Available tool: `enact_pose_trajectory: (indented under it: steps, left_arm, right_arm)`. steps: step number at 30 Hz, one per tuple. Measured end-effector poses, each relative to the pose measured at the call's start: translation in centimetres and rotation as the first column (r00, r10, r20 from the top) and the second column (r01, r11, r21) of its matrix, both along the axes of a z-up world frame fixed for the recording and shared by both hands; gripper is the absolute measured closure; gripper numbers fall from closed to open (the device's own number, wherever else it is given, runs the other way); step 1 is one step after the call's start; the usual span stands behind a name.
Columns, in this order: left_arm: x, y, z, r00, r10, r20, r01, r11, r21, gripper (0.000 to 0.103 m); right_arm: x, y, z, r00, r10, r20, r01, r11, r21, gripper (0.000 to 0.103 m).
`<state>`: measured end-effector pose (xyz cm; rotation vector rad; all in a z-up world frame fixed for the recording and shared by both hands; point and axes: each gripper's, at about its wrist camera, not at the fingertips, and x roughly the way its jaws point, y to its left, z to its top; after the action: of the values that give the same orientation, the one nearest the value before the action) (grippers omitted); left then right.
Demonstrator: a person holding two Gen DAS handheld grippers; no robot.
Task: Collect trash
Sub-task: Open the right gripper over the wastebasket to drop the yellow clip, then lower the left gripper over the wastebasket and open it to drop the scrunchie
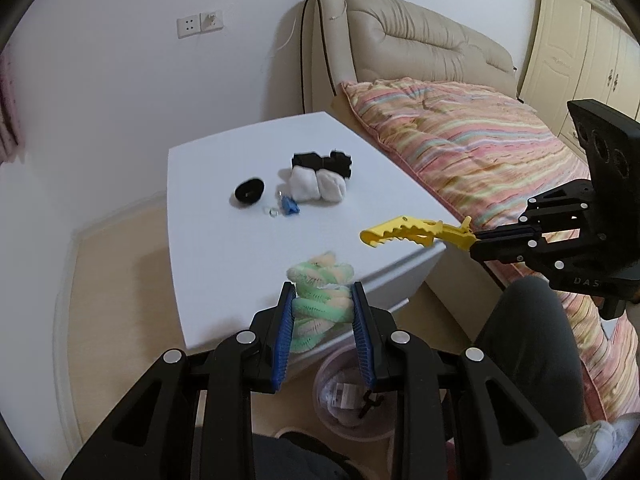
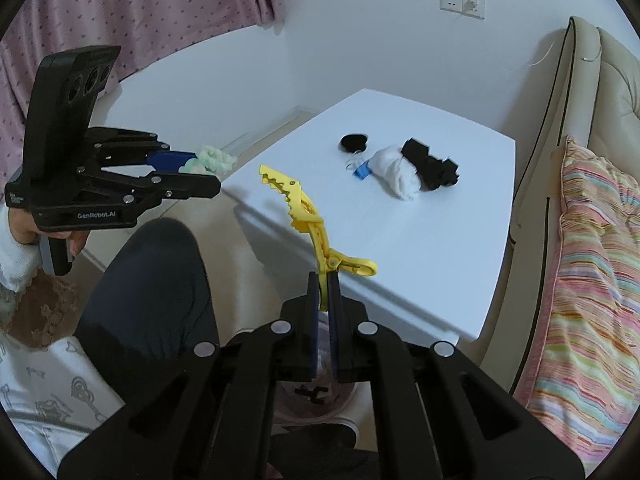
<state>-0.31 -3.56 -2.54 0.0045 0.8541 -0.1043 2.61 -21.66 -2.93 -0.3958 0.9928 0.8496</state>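
Green-and-peach fuzzy scrunchie, a coiled ring of soft ribbed plush, sits pinched between the blue ribbed pads of the left gripper, whose jaws stand narrow and press on it from both sides. The right gripper is closed tight on the tail of a yellow plastic hair clip, a long crocodile-style clip with saw-toothed jaws and a looped handle, which juts up and forward from the fingertips.

Both held things hang off the near edge of the white table, a smooth, glossy top with rounded corners. Below that edge, close under both grippers, stands a clear round plastic bin with a label and a small black hook-shaped piece inside.

Far back on the table lie a black round puff, a small blue clip beside clear bits, and rolled white socks touching a black rolled pair.

The left wrist view shows the padded beige headboard and cream wardrobe doors beyond the table; the right wrist view shows instead a mauve dotted curtain and the person's hand in a white cuff. A striped quilt borders the table's right side.
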Motion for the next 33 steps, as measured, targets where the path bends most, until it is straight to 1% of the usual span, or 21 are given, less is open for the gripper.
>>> enact_pose_trajectory:
  steps: [4, 11, 17, 18, 19, 20, 21, 22, 23, 24, 25, 26, 28, 33]
  left_arm:
    - [-1.3, 0.1, -0.3, 1.0, 0.004, -0.008, -0.004, 1.0, -0.008, 0.075]
    - [-2.6, 0.4, -0.3, 1.0, 0.004, -0.016, -0.005, 1.0, -0.018, 0.075]
    - [-2.8, 0.3, -0.1, 1.0, -0.006, -0.012, 0.006, 1.0, -0.018, 0.075]
    - [-2.7, 0.2, -0.1, 1.0, -0.007, -0.011, 0.007, 1.0, -0.017, 0.075]
    - [-2.7, 0.2, -0.1, 1.0, -0.008, -0.011, 0.008, 1.0, -0.017, 0.075]
    - [-2.6, 0.2, -0.2, 1.0, -0.009, -0.011, 0.009, 1.0, -0.017, 0.075]
    - [-2.6, 0.1, -0.2, 1.0, -0.012, -0.013, 0.012, 1.0, -0.017, 0.075]
    - [-2.6, 0.0, -0.3, 1.0, -0.015, -0.015, 0.015, 1.0, -0.016, 0.075]
    - [-2.7, 0.0, -0.3, 1.0, -0.018, -0.017, 0.018, 1.0, -0.016, 0.075]
    - [-2.7, -0.1, -0.3, 1.0, -0.023, -0.021, 0.023, 1.0, -0.017, 0.075]
    - [-2.7, -0.2, -0.4, 0.999, -0.029, -0.025, 0.028, 0.999, -0.018, 0.075]
    - [-2.7, -0.3, -0.4, 0.999, -0.033, -0.028, 0.033, 0.999, -0.018, 0.075]
    - [-2.6, -0.5, -0.5, 0.999, -0.043, -0.034, 0.043, 0.999, -0.02, 0.075]
    - [-2.6, -1.1, -0.6, 0.997, -0.066, -0.04, 0.066, 0.998, -0.024, 0.075]
  right_arm:
    - [-1.4, 0.1, -0.9, 1.0, 0.016, -0.021, -0.016, 1.0, -0.011, 0.099]
    - [-3.0, 0.5, -3.0, 0.995, 0.046, -0.085, -0.047, 0.999, -0.016, 0.099]
    - [-3.5, 0.9, -3.7, 0.993, 0.065, -0.1, -0.067, 0.998, -0.02, 0.097]
    - [-3.5, 1.0, -3.8, 0.993, 0.062, -0.098, -0.065, 0.997, -0.029, 0.091]
    - [-3.5, 1.0, -3.9, 0.994, 0.057, -0.094, -0.061, 0.997, -0.037, 0.071]
    - [-3.4, 0.9, -4.1, 0.995, 0.048, -0.09, -0.051, 0.998, -0.04, 0.059]
    - [-3.3, 0.8, -4.1, 0.995, 0.042, -0.09, -0.045, 0.998, -0.033, 0.041]
    - [-3.2, 0.6, -4.0, 0.995, 0.036, -0.088, -0.038, 0.999, -0.021, 0.033]
    - [-3.1, 0.5, -3.9, 0.996, 0.031, -0.087, -0.031, 0.999, -0.01, 0.03]
    - [-3.0, 0.4, -3.8, 0.996, 0.026, -0.087, -0.027, 1.0, -0.008, 0.022]
    - [-3.0, 0.4, -3.8, 0.996, 0.023, -0.086, -0.023, 1.0, -0.007, 0.018]
    - [-2.9, 0.3, -3.7, 0.996, 0.017, -0.084, -0.017, 1.0, -0.004, 0.017]
    - [-2.7, 0.1, -3.7, 0.996, 0.005, -0.088, -0.006, 1.0, -0.003, 0.009]
    - [-2.4, -0.3, -3.5, 0.996, -0.023, -0.086, 0.023, 1.0, -0.002, 0.006]
